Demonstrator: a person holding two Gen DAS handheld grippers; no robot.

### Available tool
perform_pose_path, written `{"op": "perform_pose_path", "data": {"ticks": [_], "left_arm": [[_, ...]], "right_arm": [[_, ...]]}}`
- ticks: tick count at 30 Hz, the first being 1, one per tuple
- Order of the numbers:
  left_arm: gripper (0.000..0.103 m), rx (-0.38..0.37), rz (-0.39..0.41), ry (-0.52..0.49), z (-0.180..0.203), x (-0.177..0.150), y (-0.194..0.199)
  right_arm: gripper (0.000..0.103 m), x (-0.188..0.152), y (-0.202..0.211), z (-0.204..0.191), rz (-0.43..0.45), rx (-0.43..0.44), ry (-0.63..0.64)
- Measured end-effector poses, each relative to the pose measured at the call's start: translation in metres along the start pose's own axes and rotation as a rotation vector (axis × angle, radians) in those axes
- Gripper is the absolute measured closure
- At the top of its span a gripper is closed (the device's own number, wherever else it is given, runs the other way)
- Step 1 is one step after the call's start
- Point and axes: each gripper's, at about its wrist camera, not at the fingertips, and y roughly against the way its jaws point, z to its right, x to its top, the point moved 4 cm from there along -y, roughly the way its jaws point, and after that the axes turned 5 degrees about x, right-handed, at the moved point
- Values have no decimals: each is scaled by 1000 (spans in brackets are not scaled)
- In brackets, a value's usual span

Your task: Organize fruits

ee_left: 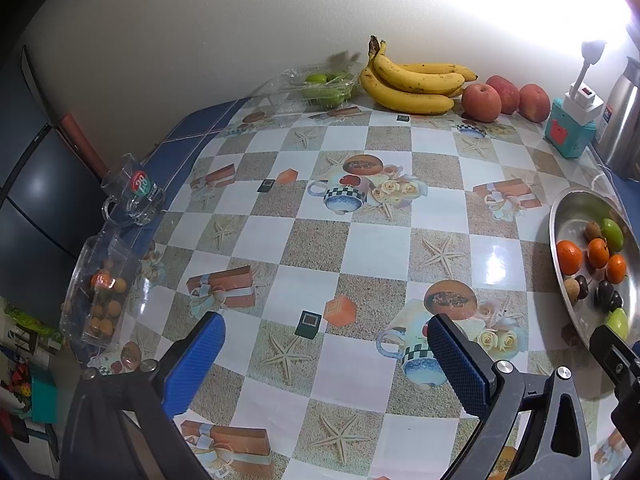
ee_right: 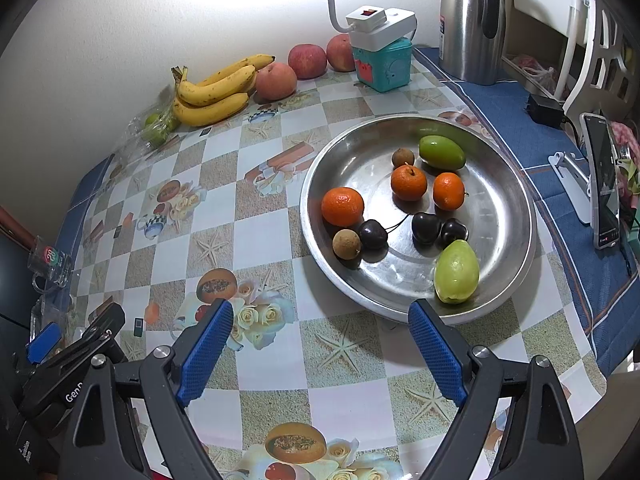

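Observation:
A steel plate (ee_right: 496, 216) on the right of the table holds three tangerines (ee_right: 342, 206), two green fruits (ee_right: 456, 272), two longans (ee_right: 346, 243) and three dark cherries (ee_right: 426, 228). My right gripper (ee_right: 322, 320) hovers open just in front of the plate's near rim, with nothing between its fingers. My left gripper (ee_left: 326, 340) hangs open over the middle of the tablecloth, also holding nothing. Bananas (ee_left: 412, 84) and three apples (ee_left: 480, 102) lie along the back wall. Green fruits sit in a clear box (ee_left: 324, 86) beside the bananas. At the left edge a clear box of longans (ee_left: 102, 292) lies open.
A glass mug (ee_left: 134, 192) stands near the table's left edge. At the back right are a teal box with a power strip (ee_right: 384, 64), a lamp neck and a steel jug (ee_right: 472, 20). Right of the plate, a phone on a stand (ee_right: 604, 184) sits on the blue cloth.

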Motion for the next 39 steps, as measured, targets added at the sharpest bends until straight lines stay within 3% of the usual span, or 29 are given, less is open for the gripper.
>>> {"op": "perform_pose_path", "data": {"ticks": [39], "left_arm": [[1,0,-2,-11,0,-1,-1]], "right_arm": [[13,-2,-5,1,-25,1,3]]}}
